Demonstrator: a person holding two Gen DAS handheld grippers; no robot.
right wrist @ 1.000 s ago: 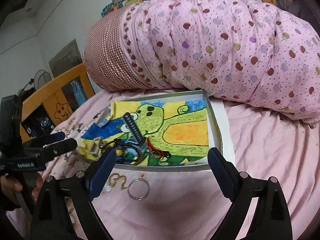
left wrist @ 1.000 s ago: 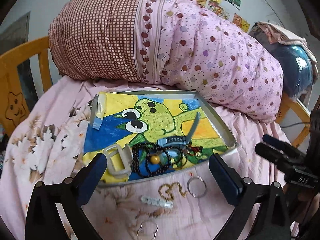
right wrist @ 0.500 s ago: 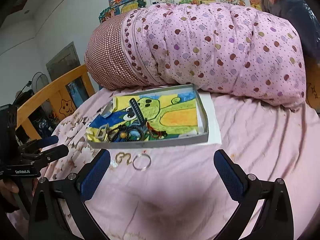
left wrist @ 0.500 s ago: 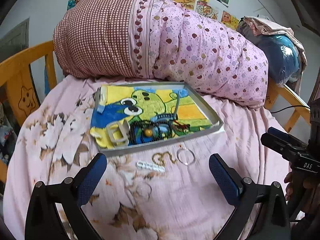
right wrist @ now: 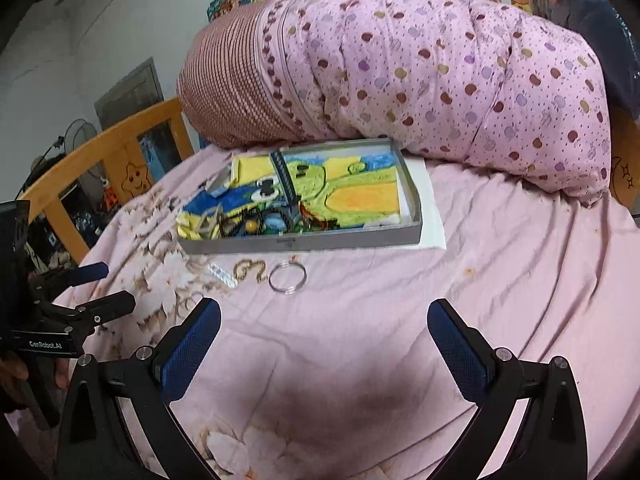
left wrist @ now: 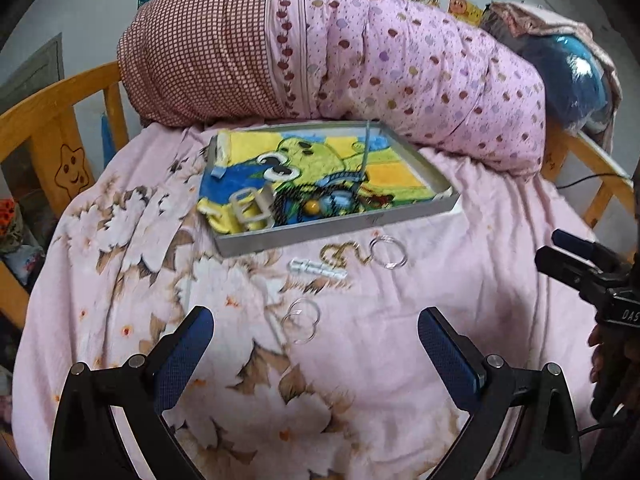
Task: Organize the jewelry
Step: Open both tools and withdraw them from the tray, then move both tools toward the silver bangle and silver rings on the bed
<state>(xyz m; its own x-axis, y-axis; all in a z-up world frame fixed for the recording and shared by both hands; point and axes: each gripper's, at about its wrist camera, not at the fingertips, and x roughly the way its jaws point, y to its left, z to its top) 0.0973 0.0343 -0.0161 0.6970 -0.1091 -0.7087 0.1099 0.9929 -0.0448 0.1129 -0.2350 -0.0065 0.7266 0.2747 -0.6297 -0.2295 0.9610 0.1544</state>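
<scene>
Two spread, empty grippers, left gripper [left wrist: 316, 344] and right gripper [right wrist: 324, 336], hover over pink floral bedsheet [left wrist: 360, 380]

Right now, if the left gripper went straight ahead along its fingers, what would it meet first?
Probably the clear ring bangle lying on the pink floral bedsheet, centred between the open fingers of the left gripper. Depth is unclear; it may meet the sheet first.

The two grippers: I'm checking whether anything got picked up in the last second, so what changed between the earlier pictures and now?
Both the left gripper and the right gripper pulled back from the tray, jaws open and empty throughout. Nothing was taken or let go. The gold chain, silver ring, clear clip and clear ring lie unmoved on the bedsheet, and the tray's contents look unchanged.
</scene>
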